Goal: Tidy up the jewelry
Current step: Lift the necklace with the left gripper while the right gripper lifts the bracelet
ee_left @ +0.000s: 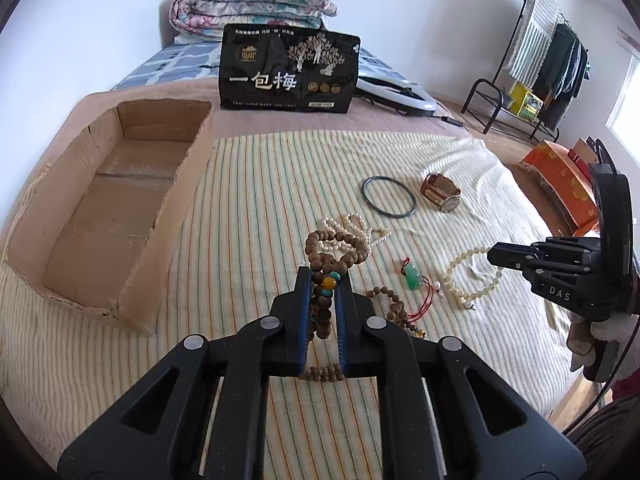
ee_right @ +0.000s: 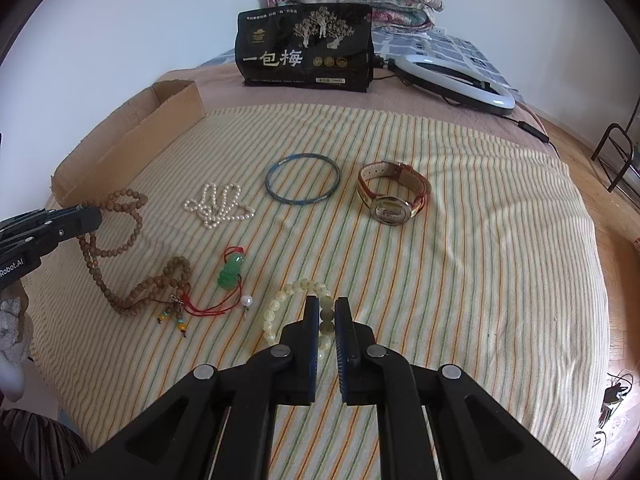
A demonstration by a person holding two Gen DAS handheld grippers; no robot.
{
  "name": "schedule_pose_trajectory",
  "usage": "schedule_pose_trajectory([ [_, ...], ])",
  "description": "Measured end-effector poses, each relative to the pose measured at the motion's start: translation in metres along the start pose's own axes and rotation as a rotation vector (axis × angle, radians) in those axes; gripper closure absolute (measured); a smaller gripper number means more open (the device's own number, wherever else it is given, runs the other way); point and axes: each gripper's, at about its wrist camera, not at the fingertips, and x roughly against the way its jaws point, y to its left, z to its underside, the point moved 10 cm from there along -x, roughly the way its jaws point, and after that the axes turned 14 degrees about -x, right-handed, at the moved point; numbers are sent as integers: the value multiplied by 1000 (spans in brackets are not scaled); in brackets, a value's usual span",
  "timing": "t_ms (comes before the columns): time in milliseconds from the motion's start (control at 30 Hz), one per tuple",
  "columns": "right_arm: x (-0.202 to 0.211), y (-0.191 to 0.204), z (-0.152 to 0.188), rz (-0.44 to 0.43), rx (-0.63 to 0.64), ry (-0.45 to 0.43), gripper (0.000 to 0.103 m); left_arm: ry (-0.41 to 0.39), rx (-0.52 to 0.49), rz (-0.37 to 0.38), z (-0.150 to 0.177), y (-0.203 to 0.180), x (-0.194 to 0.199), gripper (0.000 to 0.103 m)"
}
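Observation:
My left gripper (ee_left: 324, 280) is shut on a long strand of brown wooden beads (ee_left: 322, 300), which hangs from its fingers down to the striped cloth; its loops trail across the cloth in the right wrist view (ee_right: 182, 266). My right gripper (ee_right: 327, 308) is shut on a pale yellow-green bead bracelet (ee_right: 276, 304), seen from the side in the left wrist view (ee_left: 452, 280). On the cloth lie a pearl necklace (ee_right: 218, 204), a blue-green bangle (ee_right: 304, 201), a wristwatch (ee_right: 390, 204) and a green pendant on red cord (ee_right: 230, 272).
An open cardboard box (ee_left: 120, 208) sits on the bed to the left of the cloth. Behind stand a black snack bag (ee_left: 288, 68), a ring light (ee_left: 396, 92) and a folded quilt (ee_left: 248, 4). An orange box (ee_left: 560, 184) and a clothes rack (ee_left: 552, 56) are off to the right.

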Motion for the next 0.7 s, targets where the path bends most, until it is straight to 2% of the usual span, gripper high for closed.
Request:
schedule_pose_trajectory([
  [400,62,24,-27,0,43,-101,98,-131,-18,1,-42,2,68,94],
  [433,68,26,-29,-1,45,-111,98,-144,-16,3,-46,2,74,99],
  [700,101,41,-45,-4,64,-166,98,-232,-31,-11,-76,8,115,99],
])
